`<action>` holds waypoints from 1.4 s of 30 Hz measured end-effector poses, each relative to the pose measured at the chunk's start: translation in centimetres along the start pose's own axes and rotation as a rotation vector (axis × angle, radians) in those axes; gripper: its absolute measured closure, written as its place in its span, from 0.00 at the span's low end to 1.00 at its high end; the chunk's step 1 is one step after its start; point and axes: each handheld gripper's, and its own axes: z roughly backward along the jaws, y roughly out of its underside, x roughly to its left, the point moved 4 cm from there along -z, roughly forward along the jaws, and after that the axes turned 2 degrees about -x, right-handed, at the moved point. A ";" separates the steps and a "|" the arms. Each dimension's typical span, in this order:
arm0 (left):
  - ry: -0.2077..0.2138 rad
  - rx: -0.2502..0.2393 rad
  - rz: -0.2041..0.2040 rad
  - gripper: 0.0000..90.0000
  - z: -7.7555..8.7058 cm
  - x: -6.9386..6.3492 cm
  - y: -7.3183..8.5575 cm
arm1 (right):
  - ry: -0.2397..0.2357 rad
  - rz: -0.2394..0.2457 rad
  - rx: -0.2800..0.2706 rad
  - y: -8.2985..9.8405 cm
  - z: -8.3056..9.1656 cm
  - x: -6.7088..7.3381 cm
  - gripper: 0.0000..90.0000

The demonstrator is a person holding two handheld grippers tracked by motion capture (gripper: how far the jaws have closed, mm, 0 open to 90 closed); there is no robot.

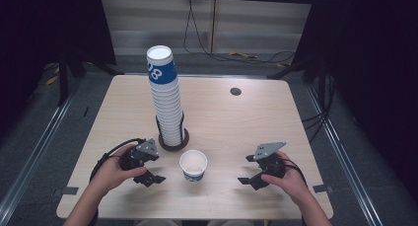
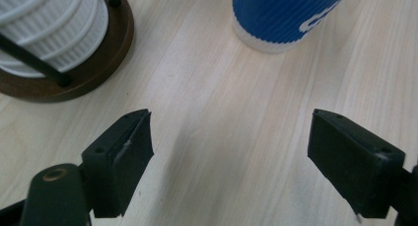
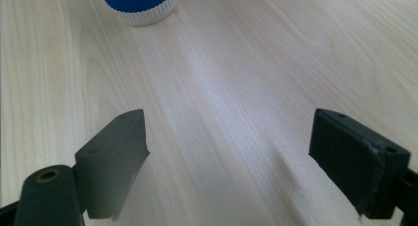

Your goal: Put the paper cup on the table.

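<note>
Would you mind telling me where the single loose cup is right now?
In the high view the cup stands upright near the table's front edge, just in front of the cup stack, between the two claws.

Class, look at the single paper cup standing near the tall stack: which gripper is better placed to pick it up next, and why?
Probably the left gripper: it sits nearer the cup, its open jaws face it, and the stack stands on its side. The right gripper, also open, is farther off.

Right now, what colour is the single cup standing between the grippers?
Blue ribbed wall, white rim and base: the cup, best in the left gripper view.
</note>
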 end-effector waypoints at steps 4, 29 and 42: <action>-0.011 -0.008 0.015 0.19 0.2 0.2 0.9 | 0.005 -0.004 0.003 0.4 0.0 0.0 0.15; -0.079 -0.046 0.066 0.19 0.2 1.9 4.1 | 0.037 -0.039 0.005 2.7 0.1 -0.9 0.15; -0.122 -0.050 0.052 0.18 0.0 2.4 5.2 | 0.081 -0.040 0.015 3.6 0.1 -1.4 0.15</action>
